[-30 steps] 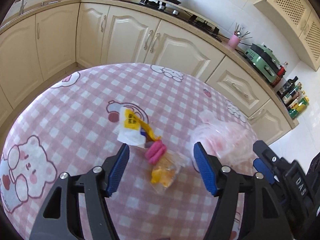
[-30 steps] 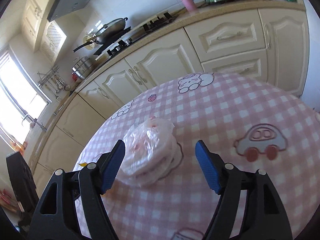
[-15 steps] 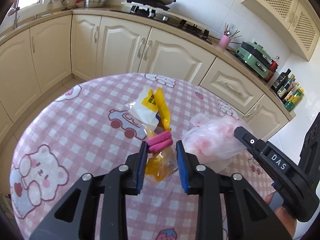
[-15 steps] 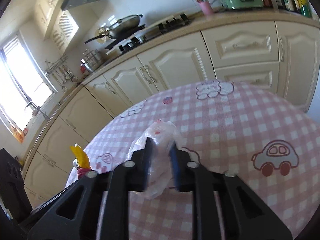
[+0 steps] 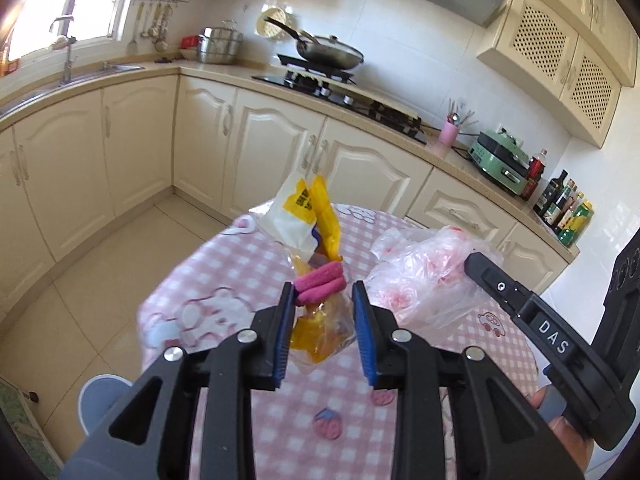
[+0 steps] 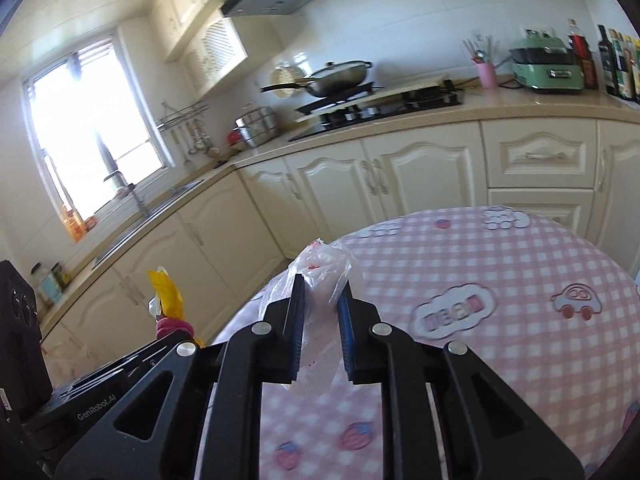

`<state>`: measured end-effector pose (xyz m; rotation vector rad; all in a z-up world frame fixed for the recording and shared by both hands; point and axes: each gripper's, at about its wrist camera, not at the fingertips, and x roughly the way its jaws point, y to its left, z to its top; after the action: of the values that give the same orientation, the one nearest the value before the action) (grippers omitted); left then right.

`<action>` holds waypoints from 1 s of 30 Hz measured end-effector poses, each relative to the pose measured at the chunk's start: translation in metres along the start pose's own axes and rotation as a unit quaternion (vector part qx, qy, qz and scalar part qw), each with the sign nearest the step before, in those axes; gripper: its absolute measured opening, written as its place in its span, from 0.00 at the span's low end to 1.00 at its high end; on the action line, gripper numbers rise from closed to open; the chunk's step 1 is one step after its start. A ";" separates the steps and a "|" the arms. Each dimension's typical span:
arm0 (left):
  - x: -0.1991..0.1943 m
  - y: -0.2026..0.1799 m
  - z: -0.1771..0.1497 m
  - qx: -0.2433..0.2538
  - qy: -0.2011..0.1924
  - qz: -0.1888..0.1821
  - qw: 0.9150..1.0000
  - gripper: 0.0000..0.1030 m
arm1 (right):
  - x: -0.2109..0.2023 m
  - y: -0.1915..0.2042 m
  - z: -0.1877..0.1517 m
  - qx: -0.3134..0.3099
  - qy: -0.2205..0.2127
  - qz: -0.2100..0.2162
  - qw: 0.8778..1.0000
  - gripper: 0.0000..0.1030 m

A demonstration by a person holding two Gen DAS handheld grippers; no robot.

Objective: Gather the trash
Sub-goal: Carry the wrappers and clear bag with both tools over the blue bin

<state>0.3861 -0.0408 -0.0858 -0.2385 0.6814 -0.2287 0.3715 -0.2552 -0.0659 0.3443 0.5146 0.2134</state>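
Note:
My left gripper (image 5: 323,292) is shut on a bundle of snack wrappers (image 5: 316,276): a clear bag with yellow pieces, pink sticks and a white and yellow packet standing up from it. The bundle hangs above the round table with the pink checked cloth (image 5: 240,264). My right gripper (image 6: 322,284) is shut on a crumpled clear pink plastic bag (image 6: 320,268), lifted off the cloth (image 6: 480,264). In the left wrist view that bag (image 5: 424,280) hangs to the right with the right gripper's black finger across it. The wrapper bundle (image 6: 168,296) shows at the right wrist view's left.
Cream kitchen cabinets (image 5: 132,152) and a counter run behind the table, with a stove and wok (image 5: 328,54), a sink under the window (image 5: 100,68), a green appliance (image 5: 502,160) and bottles. Tiled floor (image 5: 88,280) lies left of the table. A blue-grey shoe (image 5: 98,396) shows below.
Both grippers shut, the left on the wrapper bundle and the right on the plastic bag, then both rose and lifted them off the table. The views now tilt up toward the kitchen.

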 end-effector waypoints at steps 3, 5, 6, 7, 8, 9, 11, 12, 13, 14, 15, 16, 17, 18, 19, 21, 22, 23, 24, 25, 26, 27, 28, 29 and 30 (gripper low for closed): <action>-0.030 0.024 -0.007 -0.009 -0.012 0.010 1.000 0.27 | -0.003 0.033 -0.011 -0.020 0.007 0.020 1.000 0.14; -0.048 0.042 -0.013 -0.016 -0.018 0.017 1.000 0.27 | -0.003 0.056 -0.021 -0.034 0.014 0.034 0.999 0.14; -0.054 0.049 -0.015 -0.020 -0.020 0.021 0.999 0.27 | -0.004 0.065 -0.026 -0.040 0.016 0.039 0.998 0.14; -0.064 0.061 -0.019 -0.026 -0.022 0.027 0.999 0.27 | -0.003 0.079 -0.032 -0.048 0.021 0.048 0.998 0.14; -0.071 0.070 -0.021 -0.031 -0.023 0.030 0.999 0.27 | -0.002 0.088 -0.037 -0.053 0.025 0.053 0.997 0.14; -0.079 0.081 -0.025 -0.036 -0.026 0.035 0.998 0.27 | 0.000 0.101 -0.043 -0.060 0.031 0.060 0.996 0.14; -0.092 0.100 -0.032 -0.046 -0.029 0.045 0.998 0.27 | 0.003 0.124 -0.055 -0.072 0.041 0.074 0.994 0.14; -0.100 0.111 -0.036 -0.052 -0.031 0.049 0.997 0.27 | 0.005 0.134 -0.060 -0.079 0.045 0.079 0.993 0.14; -0.108 0.124 -0.041 -0.059 -0.033 0.056 0.996 0.27 | 0.007 0.146 -0.066 -0.086 0.051 0.085 0.991 0.14; -0.112 0.133 -0.044 -0.063 -0.033 0.060 0.996 0.27 | 0.008 0.155 -0.074 -0.092 0.055 0.090 0.990 0.14; -0.118 0.145 -0.049 -0.069 -0.032 0.066 0.995 0.27 | 0.011 0.166 -0.080 -0.099 0.060 0.095 0.989 0.14; -0.122 0.153 -0.053 -0.074 -0.032 0.070 0.994 0.27 | 0.013 0.175 -0.085 -0.105 0.065 0.099 0.987 0.14; -0.127 0.167 -0.058 -0.082 -0.030 0.076 0.993 0.27 | 0.017 0.186 -0.093 -0.112 0.072 0.105 0.986 0.14; -0.130 0.178 -0.063 -0.089 -0.029 0.081 0.992 0.27 | 0.020 0.194 -0.099 -0.117 0.078 0.109 0.984 0.14; -0.134 0.188 -0.068 -0.097 -0.027 0.085 0.991 0.27 | 0.025 0.205 -0.108 -0.125 0.086 0.114 0.982 0.14; -0.137 0.207 -0.076 -0.108 -0.024 0.090 0.990 0.27 | 0.032 0.219 -0.121 -0.133 0.098 0.120 0.979 0.14; -0.139 0.218 -0.081 -0.116 -0.021 0.095 0.988 0.27 | 0.035 0.225 -0.127 -0.138 0.104 0.123 0.977 0.14; -0.140 0.226 -0.085 -0.121 -0.019 0.096 0.988 0.27 | 0.040 0.233 -0.136 -0.142 0.113 0.126 0.975 0.14; -0.140 0.234 -0.089 -0.126 -0.016 0.100 0.987 0.27 | 0.045 0.240 -0.143 -0.146 0.122 0.128 0.973 0.14; -0.140 0.243 -0.094 -0.133 -0.013 0.103 0.986 0.27 | 0.047 0.245 -0.150 -0.149 0.127 0.129 0.972 0.14; -0.140 0.251 -0.098 -0.139 -0.011 0.104 0.985 0.27 | 0.052 0.251 -0.157 -0.153 0.135 0.131 0.970 0.14; -0.139 0.260 -0.102 -0.146 -0.006 0.107 0.984 0.27 | 0.057 0.256 -0.163 -0.156 0.142 0.132 0.969 0.14; -0.137 0.270 -0.107 -0.153 -0.001 0.110 0.982 0.27 | 0.062 0.260 -0.169 -0.159 0.148 0.133 0.967 0.14; -0.135 0.277 -0.111 -0.159 0.002 0.111 0.981 0.27 | 0.065 0.264 -0.175 -0.162 0.152 0.134 0.966 0.14; -0.132 0.284 -0.114 -0.164 0.007 0.113 0.980 0.27 | 0.070 0.268 -0.181 -0.165 0.159 0.134 0.964 0.14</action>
<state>0.2500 0.2496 -0.1761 -0.4721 0.7533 0.1013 0.3076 0.0595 -0.1442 0.0503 0.7359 0.6169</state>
